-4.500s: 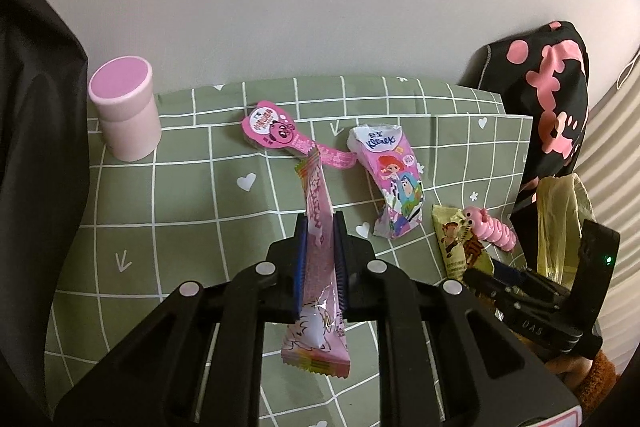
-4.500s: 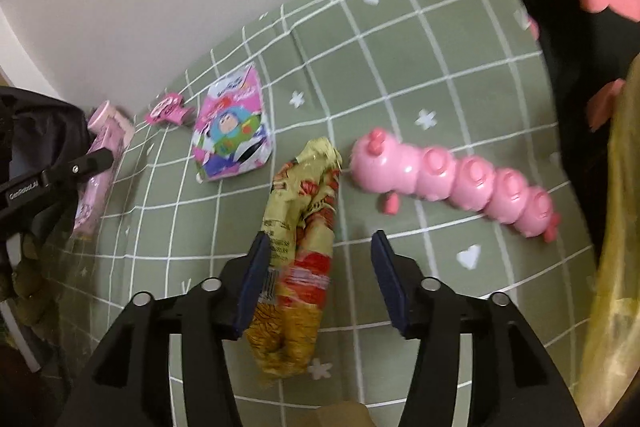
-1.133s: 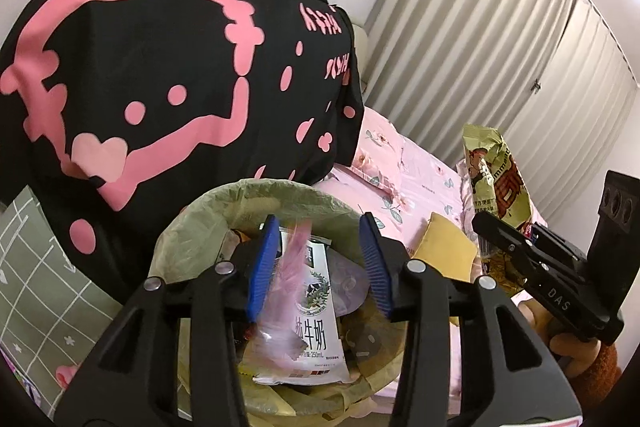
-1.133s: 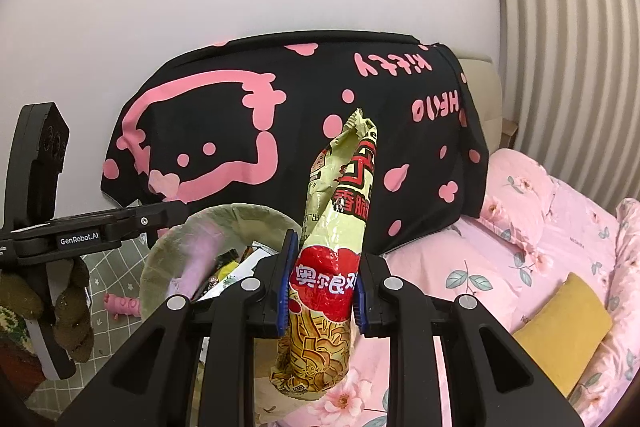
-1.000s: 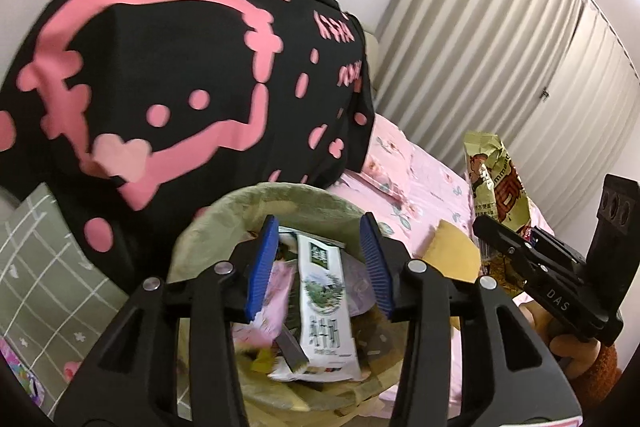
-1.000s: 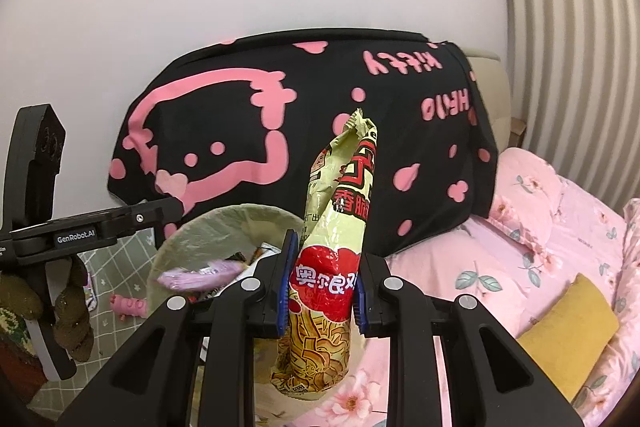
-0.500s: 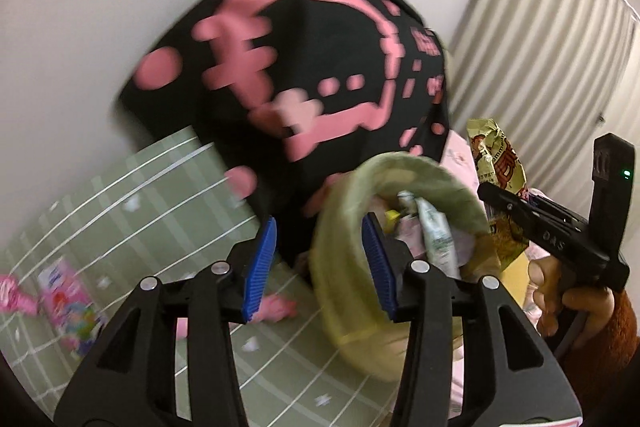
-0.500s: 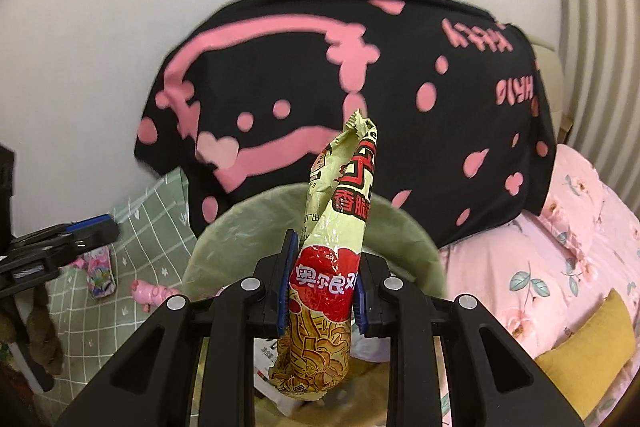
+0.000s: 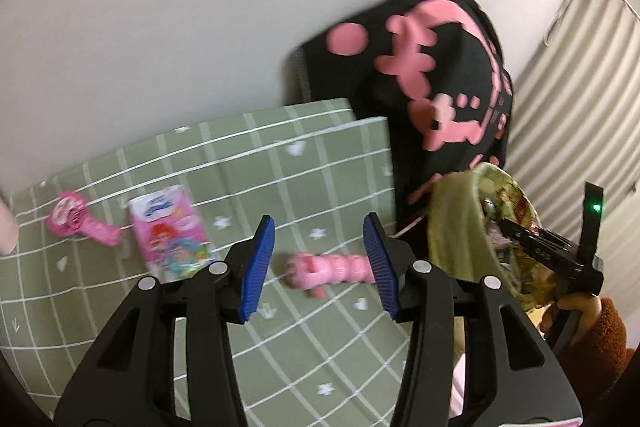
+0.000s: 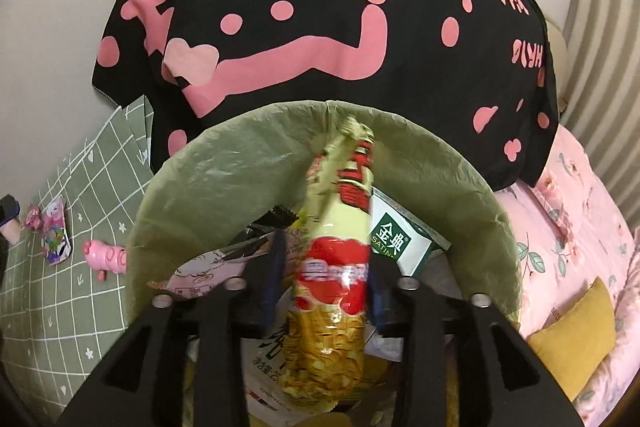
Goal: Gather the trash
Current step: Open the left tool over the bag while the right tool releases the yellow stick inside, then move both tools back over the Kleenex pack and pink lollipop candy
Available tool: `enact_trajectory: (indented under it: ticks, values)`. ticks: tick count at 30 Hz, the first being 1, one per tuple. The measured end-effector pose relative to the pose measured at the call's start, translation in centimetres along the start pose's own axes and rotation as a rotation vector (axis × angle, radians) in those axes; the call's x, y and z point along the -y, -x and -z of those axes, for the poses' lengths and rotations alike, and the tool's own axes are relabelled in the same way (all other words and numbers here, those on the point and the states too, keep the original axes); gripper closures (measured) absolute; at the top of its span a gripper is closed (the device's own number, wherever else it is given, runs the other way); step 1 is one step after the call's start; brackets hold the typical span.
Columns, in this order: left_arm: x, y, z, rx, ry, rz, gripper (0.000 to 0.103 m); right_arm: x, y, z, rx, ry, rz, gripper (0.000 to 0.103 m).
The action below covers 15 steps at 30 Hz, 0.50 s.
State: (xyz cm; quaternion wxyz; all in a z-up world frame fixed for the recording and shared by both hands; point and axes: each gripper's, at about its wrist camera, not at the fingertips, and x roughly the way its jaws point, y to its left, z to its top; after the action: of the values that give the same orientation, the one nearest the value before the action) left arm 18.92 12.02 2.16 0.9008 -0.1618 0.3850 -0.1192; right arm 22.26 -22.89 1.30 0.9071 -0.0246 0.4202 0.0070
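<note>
My right gripper [image 10: 326,279] sits over the bin with the green liner [image 10: 224,183]. The yellow and red snack wrapper [image 10: 332,287] stands between its jaws, which have spread a little; the frame is blurred, so I cannot tell if they still pinch it. In the bin lie a pink wrapper [image 10: 200,277] and a milk carton [image 10: 400,239]. My left gripper [image 9: 318,263] is open and empty above the green checked mat [image 9: 200,163]. A pink cartoon packet [image 9: 170,231] and a pink flat wrapper [image 9: 78,221] lie on the mat. The bin [image 9: 460,227] is at the right.
A pink caterpillar toy [image 9: 328,269] lies on the mat between the left jaws, seen also in the right wrist view [image 10: 106,257]. A black blanket with pink print [image 10: 320,27] hangs behind the bin. A pink bed with a yellow cushion [image 10: 568,339] is at the right.
My left gripper dropped the pink wrapper into the bin, then swung left, back over the mat. My right gripper carried the snack wrapper down over the bin, and its jaws spread.
</note>
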Motion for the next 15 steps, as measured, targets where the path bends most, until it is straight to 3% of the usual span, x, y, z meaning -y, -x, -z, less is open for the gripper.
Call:
enact_trajectory:
  ticks: [8, 15]
  values:
    - [-5.7, 0.7, -0.1, 0.019, 0.089, -0.080, 0.056, -1.8, 3.1, -1.9, 0.106, 0.003, 0.016, 0.063]
    - [-11.4, 2.5, -0.5, 0.057, 0.195, -0.184, 0.056, -7.1, 4.4, -4.3, 0.181, 0.039, -0.086, 0.063]
